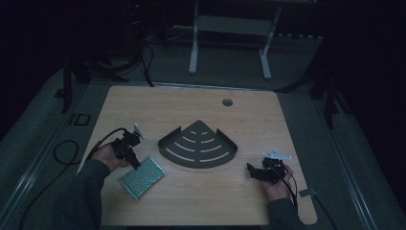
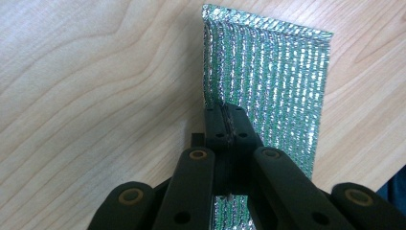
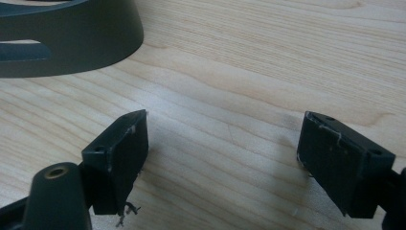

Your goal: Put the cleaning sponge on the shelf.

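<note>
A dark grey fan-shaped slotted tray [image 1: 198,145] is sitting at the middle of the light wooden table [image 1: 191,103], its curved wall facing the person, with a small round grommet hole [image 1: 227,102] lying beyond it near the far edge. Nothing is standing between the tray and either hand. In the dim room behind, the white legs of another table frame [image 1: 193,48] are rising from the grey floor. At the near left of the table a shiny green-and-silver foil pouch [image 1: 142,178] is lying flat, just left of the tray and apart from it. The left gripper [image 1: 135,163] is reaching down and to the right onto the pouch's far edge, the person's left hand [image 1: 109,155] wrapping its body and a cable looping off toward the table's left edge. In the left gripper view its jaws are standing pressed together, pinching the pouch's [image 2: 268,72] edge between the pads. The right gripper [image 1: 251,168] is resting low over bare wood at the near right, pointing left toward the tray, held by the right hand [image 1: 277,184]; in the right gripper view its jaws are standing wide apart with nothing between them, the tray's wall [image 3: 72,43] showing ahead at the upper left.
</note>
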Tool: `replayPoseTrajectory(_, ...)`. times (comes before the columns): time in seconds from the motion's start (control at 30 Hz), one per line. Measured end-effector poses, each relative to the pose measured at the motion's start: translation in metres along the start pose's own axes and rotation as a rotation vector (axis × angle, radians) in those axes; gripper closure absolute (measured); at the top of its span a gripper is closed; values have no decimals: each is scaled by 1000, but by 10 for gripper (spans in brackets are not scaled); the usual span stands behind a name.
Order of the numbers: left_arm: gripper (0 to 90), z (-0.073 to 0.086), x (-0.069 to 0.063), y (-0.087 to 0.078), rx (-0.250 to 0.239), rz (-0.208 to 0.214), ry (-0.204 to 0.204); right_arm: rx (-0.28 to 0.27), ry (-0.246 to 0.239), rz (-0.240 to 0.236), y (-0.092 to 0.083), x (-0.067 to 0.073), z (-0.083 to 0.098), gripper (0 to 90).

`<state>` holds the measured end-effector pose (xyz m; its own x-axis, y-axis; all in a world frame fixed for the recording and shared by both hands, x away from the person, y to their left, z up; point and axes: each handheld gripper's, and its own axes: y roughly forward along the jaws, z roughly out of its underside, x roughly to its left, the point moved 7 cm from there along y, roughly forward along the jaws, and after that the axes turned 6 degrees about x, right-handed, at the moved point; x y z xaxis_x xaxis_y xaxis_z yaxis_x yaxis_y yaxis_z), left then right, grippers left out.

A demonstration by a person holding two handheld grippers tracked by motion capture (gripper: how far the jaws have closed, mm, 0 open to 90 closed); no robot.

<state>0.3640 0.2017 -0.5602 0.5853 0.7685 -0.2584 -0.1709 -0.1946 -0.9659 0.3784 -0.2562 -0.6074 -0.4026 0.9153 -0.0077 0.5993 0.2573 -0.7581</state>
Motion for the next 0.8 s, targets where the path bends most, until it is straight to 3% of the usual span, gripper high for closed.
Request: replayPoseTrajectory(0.8,900,-3,-2,-43,-83,-51,11,0,-1,0,0,0,0,174)
